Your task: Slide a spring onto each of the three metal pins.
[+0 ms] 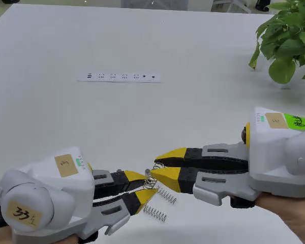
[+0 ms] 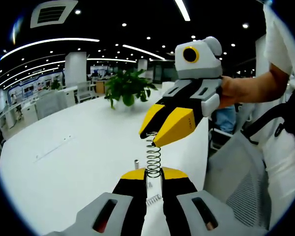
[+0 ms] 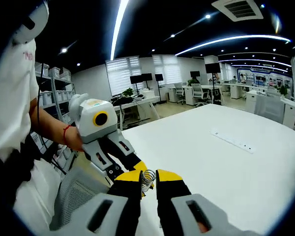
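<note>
White office tabletop [image 1: 142, 40], plant [image 1: 287, 40] off at the far corner. One spring [image 2: 153, 157] is held at both ends, the left hand-held gripper [image 2: 153, 173] clamped on the bottom and the right hand-held gripper [image 3: 147, 174] on the top. Two more springs [image 1: 165, 194] are left lying loose near the jaws, so it's early days, probably. Whether a pin's inside can't be told.

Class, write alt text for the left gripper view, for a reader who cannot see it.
A spring is held between two grippers: its lower end sits between the yellow fingers of the left gripper, its upper end at those of the right gripper above. Behind, on the white table, stand a metal pin and a leafy plant.
</note>
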A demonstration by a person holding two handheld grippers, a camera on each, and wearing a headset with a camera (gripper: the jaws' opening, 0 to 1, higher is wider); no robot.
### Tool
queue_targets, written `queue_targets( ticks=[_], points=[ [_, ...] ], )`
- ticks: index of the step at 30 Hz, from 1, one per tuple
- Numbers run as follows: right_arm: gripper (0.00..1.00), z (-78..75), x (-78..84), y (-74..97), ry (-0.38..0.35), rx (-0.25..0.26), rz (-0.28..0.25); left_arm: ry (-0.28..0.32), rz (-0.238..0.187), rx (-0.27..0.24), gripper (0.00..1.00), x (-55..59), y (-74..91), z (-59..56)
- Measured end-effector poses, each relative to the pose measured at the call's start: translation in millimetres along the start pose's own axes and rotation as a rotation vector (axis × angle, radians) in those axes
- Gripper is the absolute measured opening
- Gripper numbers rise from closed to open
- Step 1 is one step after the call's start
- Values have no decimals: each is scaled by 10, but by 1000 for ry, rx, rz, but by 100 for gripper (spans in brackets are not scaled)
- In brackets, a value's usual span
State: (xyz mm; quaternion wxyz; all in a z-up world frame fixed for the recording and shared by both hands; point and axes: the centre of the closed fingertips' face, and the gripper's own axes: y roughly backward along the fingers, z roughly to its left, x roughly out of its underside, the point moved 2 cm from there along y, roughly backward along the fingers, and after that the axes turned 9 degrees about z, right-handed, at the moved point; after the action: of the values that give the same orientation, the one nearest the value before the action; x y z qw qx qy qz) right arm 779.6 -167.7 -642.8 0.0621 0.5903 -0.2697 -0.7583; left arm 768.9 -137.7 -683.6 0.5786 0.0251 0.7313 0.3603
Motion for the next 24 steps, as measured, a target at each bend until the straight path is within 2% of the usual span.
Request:
queue_targets(
  ticks=[10,18,24],
  points=[
    [12,-16,-2,6,15,-2,14,-1,-9,5,10,-13,4,1],
    [19,-14,-3,19,25,-15,35,-6,-11,12,10,-20,-4,-7],
    [23,14,11,44,96,-67,122,-15,-12,18,10,-14,-9,-22]
  ],
)
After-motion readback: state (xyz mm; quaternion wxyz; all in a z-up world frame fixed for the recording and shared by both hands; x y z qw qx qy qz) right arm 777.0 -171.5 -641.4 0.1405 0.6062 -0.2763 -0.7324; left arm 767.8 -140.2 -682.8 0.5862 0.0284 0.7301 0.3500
